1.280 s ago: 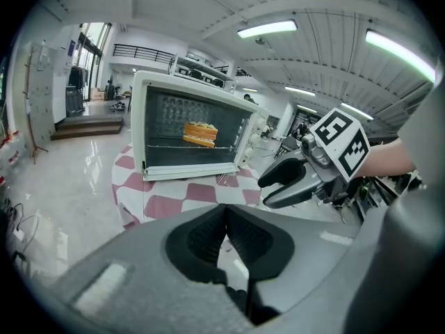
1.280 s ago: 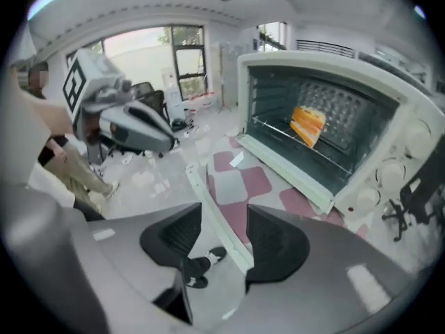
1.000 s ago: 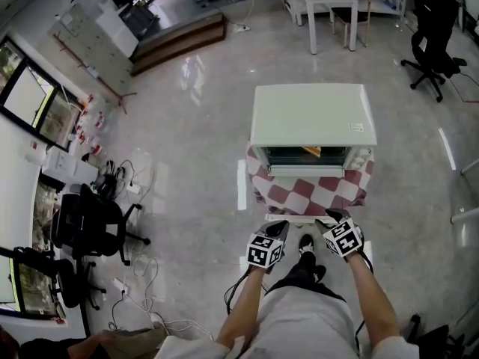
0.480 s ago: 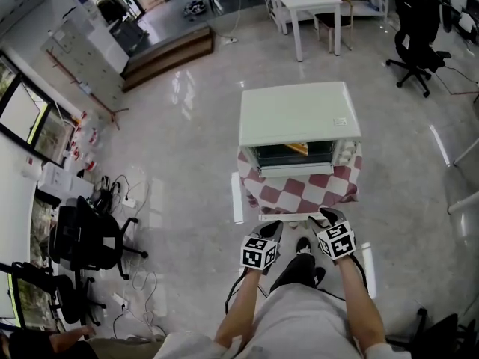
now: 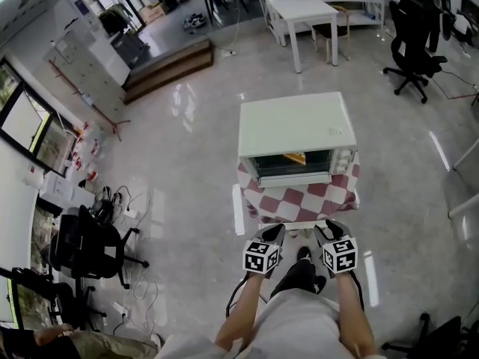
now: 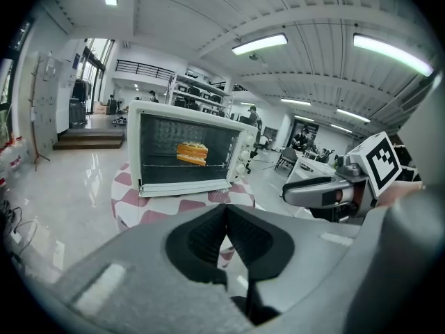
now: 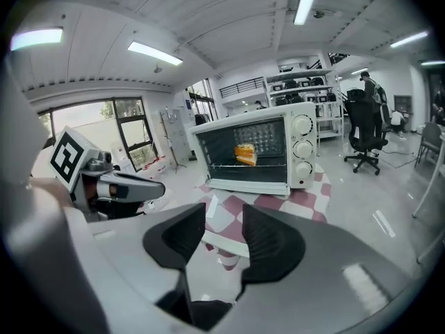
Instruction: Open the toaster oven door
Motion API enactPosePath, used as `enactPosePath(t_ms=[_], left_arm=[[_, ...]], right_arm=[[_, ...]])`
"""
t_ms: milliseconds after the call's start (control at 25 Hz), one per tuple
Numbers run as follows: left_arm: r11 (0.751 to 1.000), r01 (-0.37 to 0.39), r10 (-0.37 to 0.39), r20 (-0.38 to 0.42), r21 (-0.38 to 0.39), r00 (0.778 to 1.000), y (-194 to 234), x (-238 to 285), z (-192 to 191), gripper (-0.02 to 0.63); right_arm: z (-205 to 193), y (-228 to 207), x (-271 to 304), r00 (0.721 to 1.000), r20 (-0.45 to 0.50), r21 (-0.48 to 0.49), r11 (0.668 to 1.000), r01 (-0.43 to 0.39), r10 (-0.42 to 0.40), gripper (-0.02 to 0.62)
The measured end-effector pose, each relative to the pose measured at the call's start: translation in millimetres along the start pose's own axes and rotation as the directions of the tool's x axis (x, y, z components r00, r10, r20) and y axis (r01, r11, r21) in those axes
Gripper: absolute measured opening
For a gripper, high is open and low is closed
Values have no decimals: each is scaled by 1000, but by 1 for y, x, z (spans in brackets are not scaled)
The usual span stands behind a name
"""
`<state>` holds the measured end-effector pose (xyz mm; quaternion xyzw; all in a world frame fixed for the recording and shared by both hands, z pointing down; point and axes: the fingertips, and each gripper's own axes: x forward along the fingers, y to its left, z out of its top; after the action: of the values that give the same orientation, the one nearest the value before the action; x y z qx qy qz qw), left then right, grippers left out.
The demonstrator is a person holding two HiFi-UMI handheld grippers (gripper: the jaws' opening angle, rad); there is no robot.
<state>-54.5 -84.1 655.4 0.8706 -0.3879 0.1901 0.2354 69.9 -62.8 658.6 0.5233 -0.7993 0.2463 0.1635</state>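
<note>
A table (image 5: 299,209) (draped in red-and-white checked cloth (image 5: 263,191)) carries the white toaster oven (image 5: 296,129).

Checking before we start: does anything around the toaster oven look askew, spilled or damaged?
Nothing stands out. The white toaster oven sits squarely on the red-and-white checked tablecloth, the orange layered food lies level inside it, and no spill or damage shows.

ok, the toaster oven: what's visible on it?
The toaster oven is a cream-white metal-looking box, upright on a red-and-white checked cloth. Its dark glass door looks shut. Three round knobs stack down the front's right side. Inside, a layered orange-yellow food piece sits on a wire rack. Only the cloth touches it.
</note>
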Motion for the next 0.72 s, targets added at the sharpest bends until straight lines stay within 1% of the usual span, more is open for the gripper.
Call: enactPosePath(t_ms=[80,160,240,280,480,600,640,680,720], left_arm=[[1000,21,-21,-12,12,1000,-5,2,-1,2],[997,47,-45,-39,56,998,-12,6,-2,2],[993,60,-54,-57,105,997,-19,9,-3,2],[992,63,-56,-57,113,997,-21,9,-3,2],[995,47,-44,-35,88,998,-19,5,5,2],[998,41,-40,-17,56,999,-16,3,6,2],[998,36,-35,-12,50,999,-16,3,6,2],[998,30,-29,-11,52,1000,-15,4,5,2],[998,24,-23,-13,61,1000,-15,4,4,2]], right_arm=[[0,-1,-2,1000,2,3,1000,5,-5,163],[1,-4,-1,1000,-2,-7,1000,9,-9,144],[0,-7,-3,1000,-6,-7,1000,11,-12,142],[-1,-8,-4,1000,-5,-2,1000,12,-12,134],[2,-2,-8,1000,10,-2,1000,1,-1,90],[1,-2,-11,1000,18,-5,1000,3,-2,59],[1,-5,-11,1000,21,-9,1000,6,-6,46],[0,-7,-12,1000,23,-12,1000,11,-10,17],[-2,-10,-13,1000,25,-9,1000,15,-15,2]])
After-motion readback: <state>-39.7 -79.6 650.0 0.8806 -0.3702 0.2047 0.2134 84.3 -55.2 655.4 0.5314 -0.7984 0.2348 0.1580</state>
